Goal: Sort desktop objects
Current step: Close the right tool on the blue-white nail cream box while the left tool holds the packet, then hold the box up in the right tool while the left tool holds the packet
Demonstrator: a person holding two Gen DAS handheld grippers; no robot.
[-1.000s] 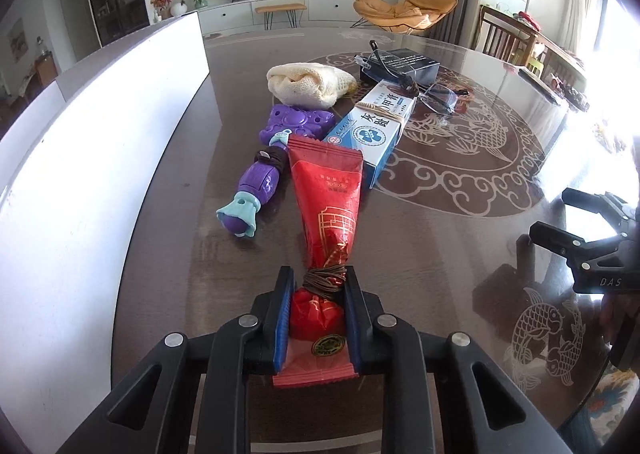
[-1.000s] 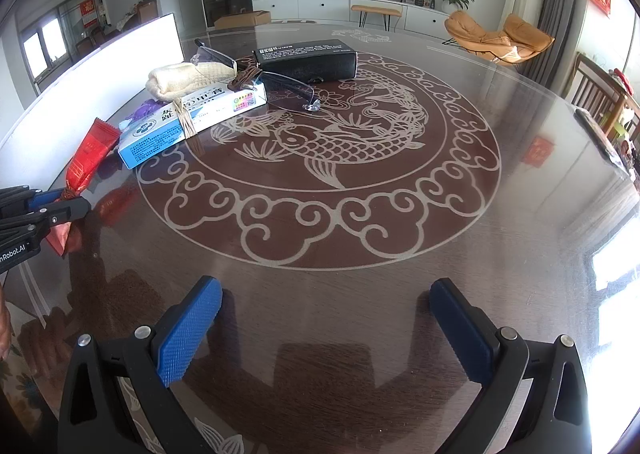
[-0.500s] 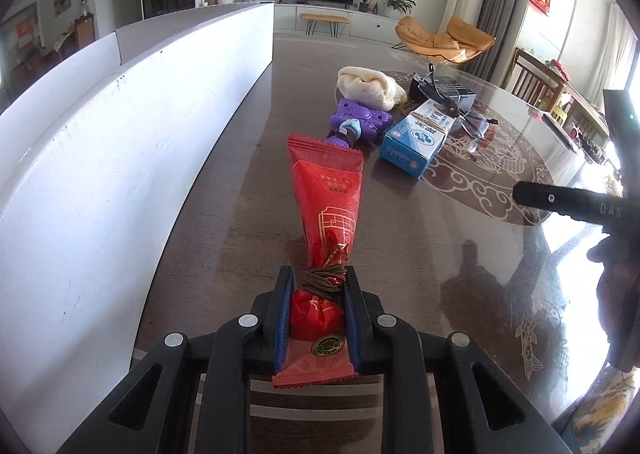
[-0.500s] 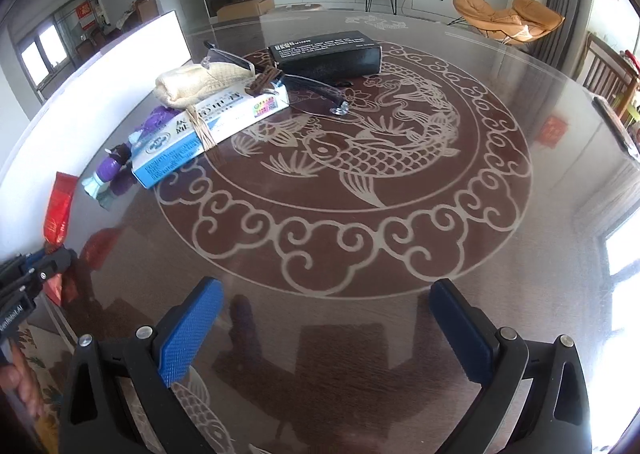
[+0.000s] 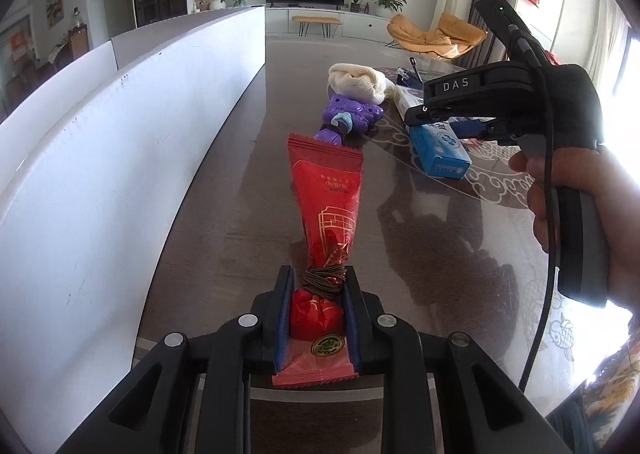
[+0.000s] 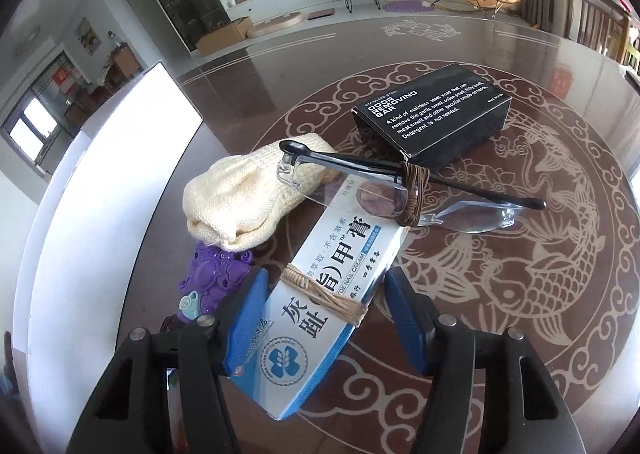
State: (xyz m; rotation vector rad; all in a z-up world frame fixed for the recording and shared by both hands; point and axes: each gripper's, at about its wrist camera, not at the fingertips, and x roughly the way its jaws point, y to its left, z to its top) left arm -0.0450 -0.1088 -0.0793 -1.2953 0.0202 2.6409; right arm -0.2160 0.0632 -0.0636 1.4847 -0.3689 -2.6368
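The right gripper [image 6: 324, 318], which a second ago hung wide open over bare table, now straddles the near end of the blue-and-white cream box [image 6: 320, 318]. Its jaws are closing with the box between them; the left pad looks to be against the box edge, while a gap remains at the right pad, so no grip is formed yet. This suggests the box is the next object to be sorted.

The left gripper [image 5: 318, 318] remains clamped on the tied neck of the red packet [image 5: 328, 193], which extends forward from its jaws along the table [image 5: 240, 193].

The right wrist view alone shows the spectacles [image 6: 400, 189] resting on the box's far end, just ahead of the jaws. The left wrist view alone shows the packet and the hand [image 5: 560, 189] carrying the right gripper.
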